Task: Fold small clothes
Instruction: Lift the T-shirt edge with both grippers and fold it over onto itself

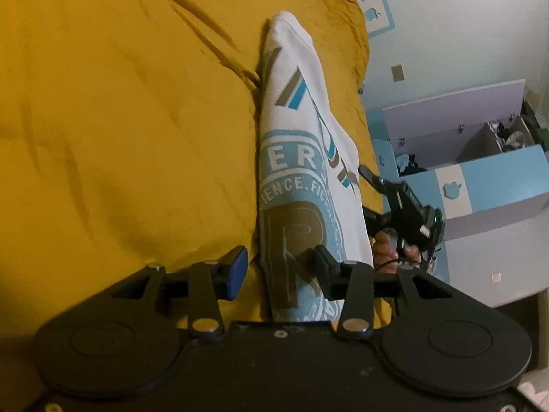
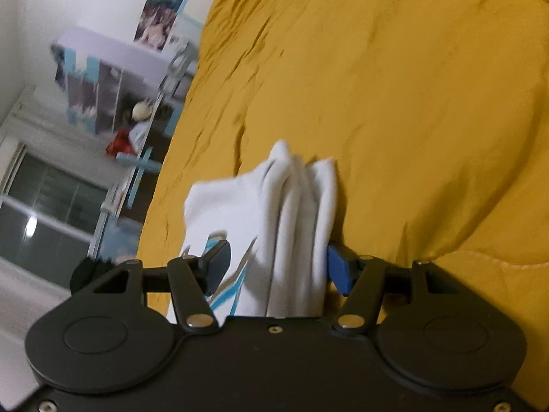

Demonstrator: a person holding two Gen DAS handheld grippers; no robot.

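A small white T-shirt (image 1: 302, 158) with a blue and brown print lies folded in a long strip on the yellow bedspread (image 1: 120, 120). My left gripper (image 1: 279, 271) is open, its fingers on either side of the shirt's near printed end. My right gripper (image 2: 278, 267) is open too, with bunched white cloth of the same shirt (image 2: 295, 213) between its fingers. The right gripper also shows in the left wrist view (image 1: 401, 206), held by a hand at the shirt's right edge.
The bed's right edge (image 1: 363, 79) drops off to a blue and white toy chest (image 1: 480, 171) with its lid up. In the right wrist view, shelves (image 2: 113, 79) and a window (image 2: 51, 206) lie beyond the bed's left edge.
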